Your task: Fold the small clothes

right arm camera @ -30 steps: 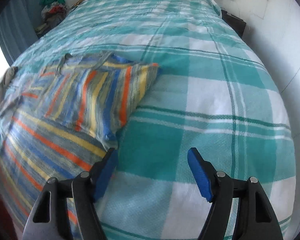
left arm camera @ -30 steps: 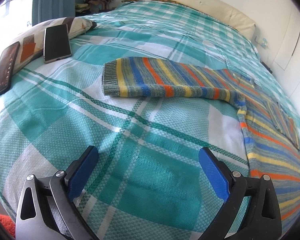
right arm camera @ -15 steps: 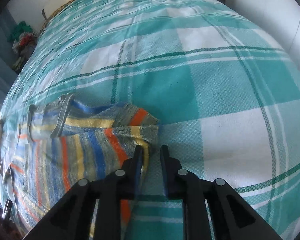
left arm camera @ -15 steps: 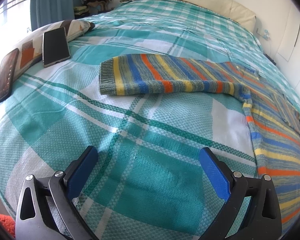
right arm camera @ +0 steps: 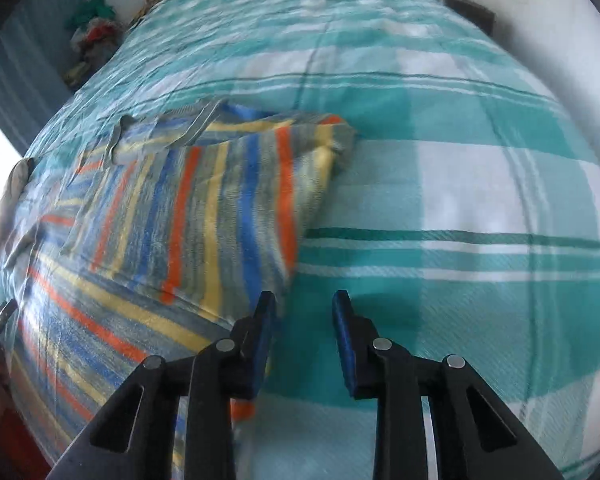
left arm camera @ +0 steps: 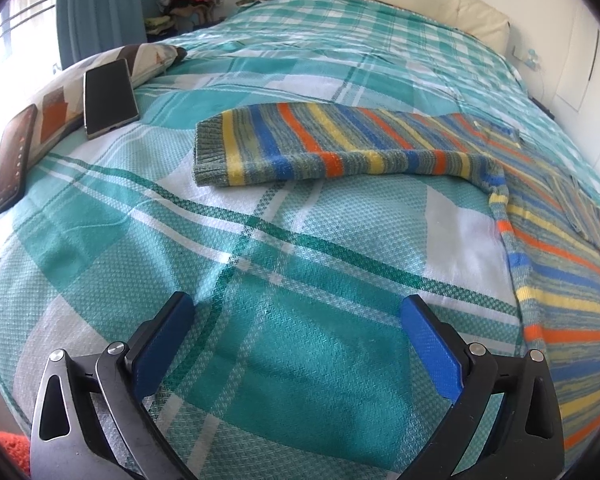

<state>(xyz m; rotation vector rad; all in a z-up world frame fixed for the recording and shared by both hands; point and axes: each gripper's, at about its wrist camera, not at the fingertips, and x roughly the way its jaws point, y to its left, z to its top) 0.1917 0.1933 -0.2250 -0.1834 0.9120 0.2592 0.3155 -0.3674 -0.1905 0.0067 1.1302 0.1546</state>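
Note:
A small striped knit sweater in blue, orange, yellow and grey lies flat on the teal plaid bed. Its left sleeve stretches out to the left, cuff at the far end. My left gripper is open and empty over bare bedspread, in front of that sleeve. In the right wrist view the other sleeve is folded over the sweater's body. My right gripper is partly open and empty, just right of the sweater's edge; this view is motion-blurred.
Two phones rest on a patterned pillow at the left bed edge. A clothes pile and a curtain stand beyond the bed. A white wall runs along the right side.
My right gripper closed near the folded sleeve's corner, then drew back and opened partway. My left gripper stayed open and moved slightly towards the outstretched sleeve.

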